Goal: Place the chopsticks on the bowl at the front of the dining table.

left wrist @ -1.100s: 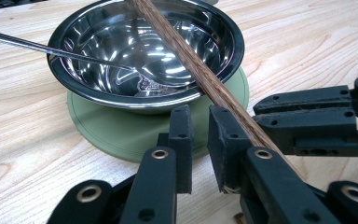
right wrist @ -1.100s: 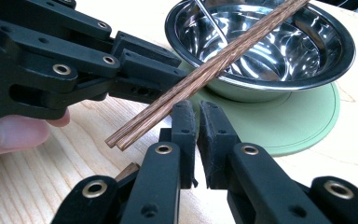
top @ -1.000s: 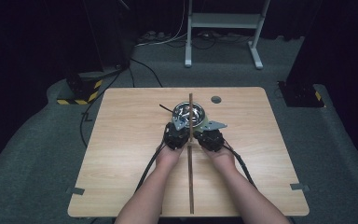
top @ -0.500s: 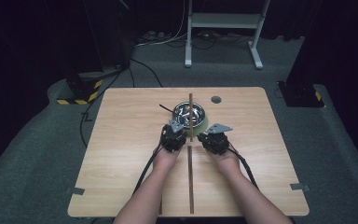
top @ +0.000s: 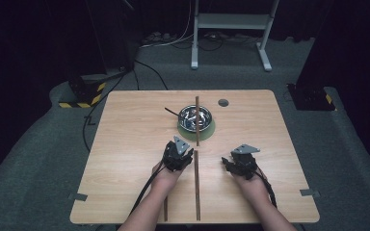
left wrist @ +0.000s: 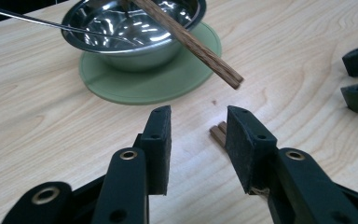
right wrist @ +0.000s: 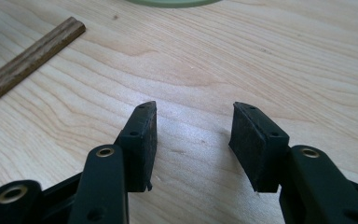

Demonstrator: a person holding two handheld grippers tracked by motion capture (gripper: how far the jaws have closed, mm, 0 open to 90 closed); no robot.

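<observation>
Nearest the table's front edge, approx 6 o'clock, lies one pair of chopsticks (top: 197, 185) flat on the wooden table (top: 125, 144), running front to back. Left gripper (top: 179, 155) sits just beside its far end at 9 o'clock; jaws have just been opening, now apart w/ nothing between, sticks' tip just beside the right pad in the left gripper view. Right gripper (top: 241, 161) is at approx 3 o'clock of the sticks, clearly apart from them; jaws also just opening, apart, bare wood between. Farther out, 12 o'clock: second pair of chopsticks (top: 197, 120) propped across steel bowl (top: 196, 118) on green mat (top: 211, 132), thin metal utensil (top: 171, 112) leaning out toward 10 o'clock.
</observation>
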